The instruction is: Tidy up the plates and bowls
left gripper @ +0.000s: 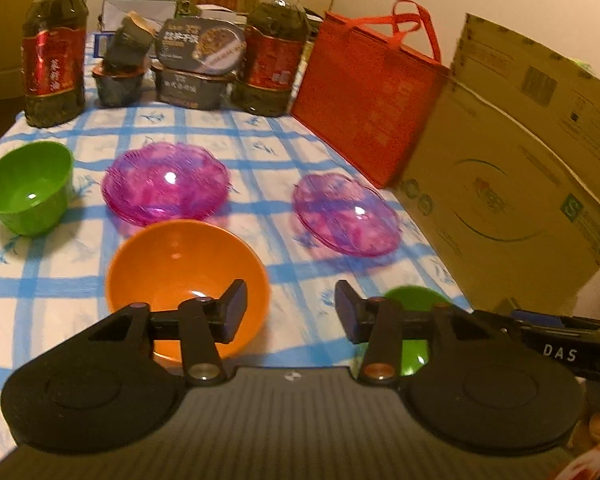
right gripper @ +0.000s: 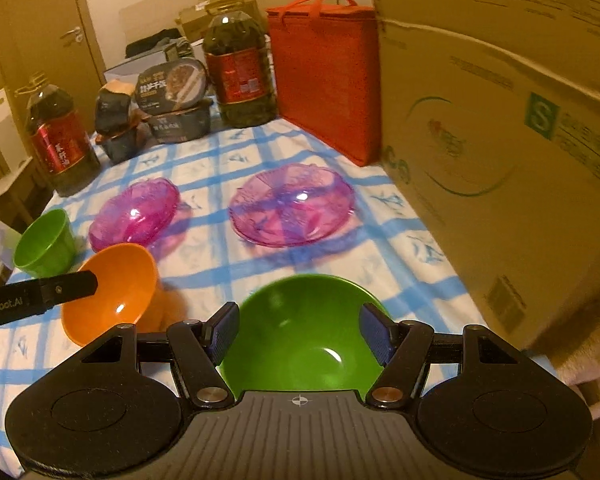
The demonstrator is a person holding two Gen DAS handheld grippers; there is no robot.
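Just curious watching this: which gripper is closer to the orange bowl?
Left. The left gripper hovers at the orange bowl's near rim; the right gripper sits over the large green bowl beside it.

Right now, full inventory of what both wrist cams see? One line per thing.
green cup: 1, green, left edge of table.
purple plate stack: 1 stack, clear purple, beside the cup.
purple plate: 1, clear purple, right of the stack.
orange bowl: 1, orange, near side, left.
green bowl: 1, green, near side, right.
oil bottles: 2, dark with red labels, far end.
food tubs: about 4, dark, between the bottles.
red bag: 1, red, far right.
cardboard box: 1, brown, right edge.
tablecloth: 1, white with blue checks.
left gripper: black, open, empty.
right gripper: black, open, over the green bowl.
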